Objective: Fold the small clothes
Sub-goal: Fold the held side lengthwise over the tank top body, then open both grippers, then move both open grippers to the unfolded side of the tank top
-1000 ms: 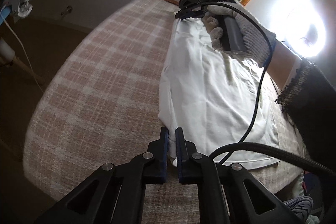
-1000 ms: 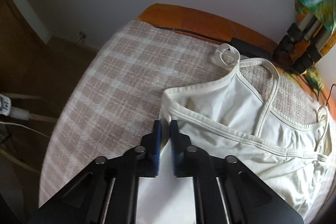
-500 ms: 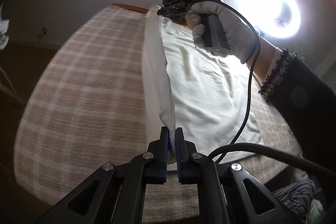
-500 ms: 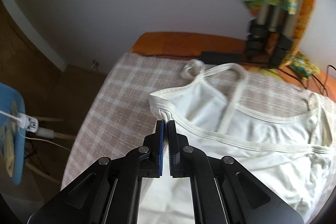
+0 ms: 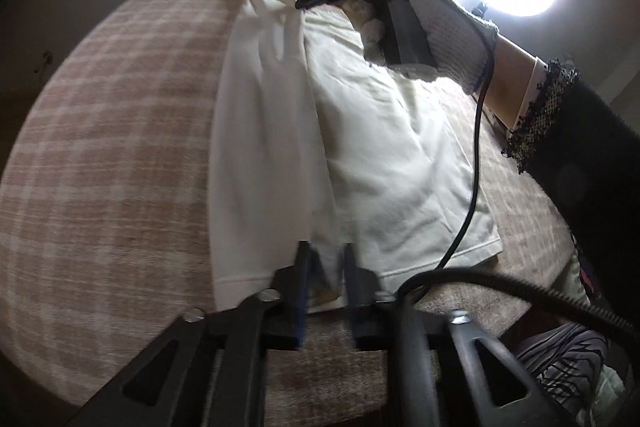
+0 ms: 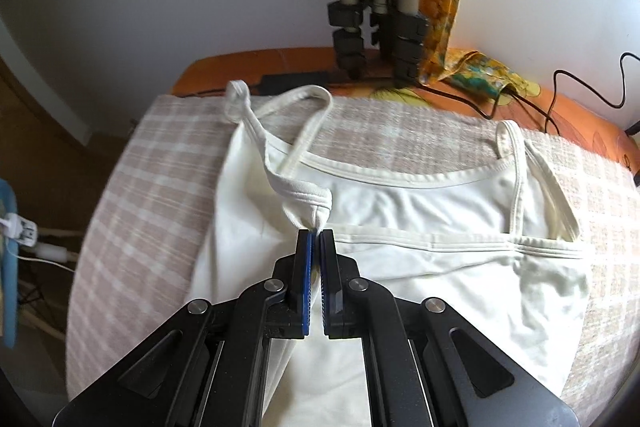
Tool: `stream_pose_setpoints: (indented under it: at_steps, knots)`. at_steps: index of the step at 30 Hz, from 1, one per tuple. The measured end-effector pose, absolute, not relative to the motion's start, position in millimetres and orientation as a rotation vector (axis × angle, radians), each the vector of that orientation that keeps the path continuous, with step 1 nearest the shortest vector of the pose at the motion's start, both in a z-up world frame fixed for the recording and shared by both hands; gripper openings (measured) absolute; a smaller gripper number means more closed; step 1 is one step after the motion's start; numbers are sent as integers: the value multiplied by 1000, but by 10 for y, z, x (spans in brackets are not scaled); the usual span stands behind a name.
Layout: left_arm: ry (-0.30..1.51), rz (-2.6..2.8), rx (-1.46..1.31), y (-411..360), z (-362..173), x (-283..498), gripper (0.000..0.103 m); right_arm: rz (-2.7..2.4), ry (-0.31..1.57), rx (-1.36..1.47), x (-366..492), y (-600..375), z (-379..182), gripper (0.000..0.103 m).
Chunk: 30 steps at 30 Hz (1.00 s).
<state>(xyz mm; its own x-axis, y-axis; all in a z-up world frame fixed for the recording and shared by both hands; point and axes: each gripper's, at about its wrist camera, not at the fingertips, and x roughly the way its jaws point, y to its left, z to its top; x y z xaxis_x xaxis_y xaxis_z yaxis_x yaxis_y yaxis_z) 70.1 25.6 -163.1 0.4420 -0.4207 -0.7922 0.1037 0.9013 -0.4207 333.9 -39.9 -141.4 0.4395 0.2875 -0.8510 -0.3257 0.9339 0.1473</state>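
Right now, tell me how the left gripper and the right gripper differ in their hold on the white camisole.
The right gripper has its jaws pinched shut on the white camisole's top edge below a strap. The left gripper has its jaws parted, the hem lying between them. The right gripper holds its corner raised off the plaid cloth; the left gripper's hem looks lower, though blurred. Both are at the same side edge.

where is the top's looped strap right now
In the right wrist view the looped strap lies on the checked cloth at the white top's upper left corner, near the orange table edge.
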Motion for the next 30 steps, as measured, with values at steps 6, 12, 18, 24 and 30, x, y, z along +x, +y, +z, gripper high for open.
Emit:
stream_pose_setpoints:
  at_steps: [6, 12, 18, 24, 30]
  knots:
    - [1044, -412, -292, 113, -1544, 584, 34, 392, 1031, -62, 3310, -424, -1355, 25]
    - [1003, -417, -215, 82, -1460, 400, 34, 422, 974, -12, 3106, -662, -1121, 33]
    - [929, -358, -148, 120, -1361, 273, 33, 445, 890, 10, 2611, -1084, -759, 35]
    - [840, -330, 16, -128, -1276, 229, 33, 426, 847, 77, 2171, -1652, -536, 36]
    - [801, -383, 79, -517, -1230, 269, 33, 371, 802, 136, 1759, -2249, -416, 37]
